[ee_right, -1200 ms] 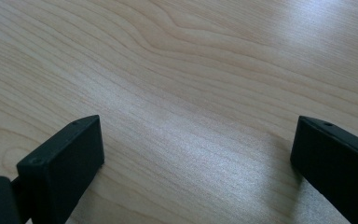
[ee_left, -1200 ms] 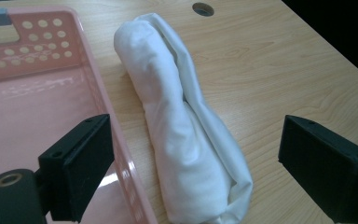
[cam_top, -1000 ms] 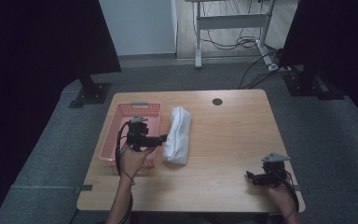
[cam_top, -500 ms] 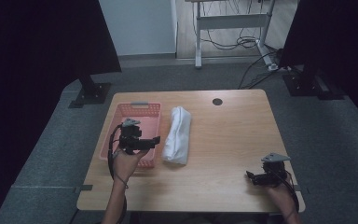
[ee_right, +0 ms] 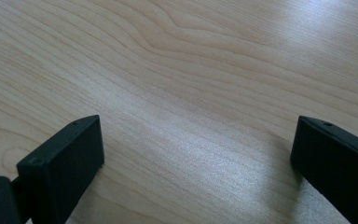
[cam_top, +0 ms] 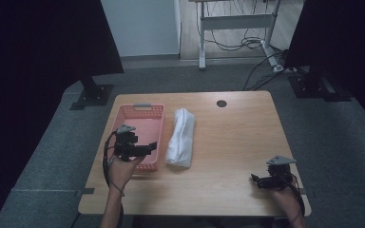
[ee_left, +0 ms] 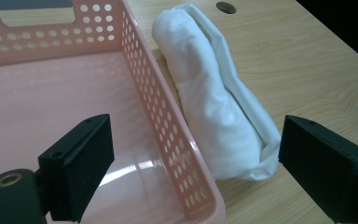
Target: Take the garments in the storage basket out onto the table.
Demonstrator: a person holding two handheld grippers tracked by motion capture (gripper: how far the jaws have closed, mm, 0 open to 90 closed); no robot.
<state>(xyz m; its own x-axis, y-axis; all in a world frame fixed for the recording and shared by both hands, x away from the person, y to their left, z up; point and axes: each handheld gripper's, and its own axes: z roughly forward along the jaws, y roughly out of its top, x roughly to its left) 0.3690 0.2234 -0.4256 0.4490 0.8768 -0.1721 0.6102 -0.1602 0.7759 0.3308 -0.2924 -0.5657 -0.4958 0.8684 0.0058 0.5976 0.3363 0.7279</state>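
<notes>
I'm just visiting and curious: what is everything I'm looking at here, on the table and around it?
Table: one, light wood, centre of the high view.
Basket: one, pink perforated plastic, left part of the table, nothing inside it.
Cloth roll: one, white, lying on the table right beside the basket.
Hole: one, dark and round, near the table's far edge.
Desk frame: one, pale metal, on the floor behind the table, with cables beside it.
Dark stands: two, on the floor at the table's far corners.
Left gripper: one, black, jaws open, over the basket's near end.
Right gripper: one, black, jaws open, near the table's near right corner.
</notes>
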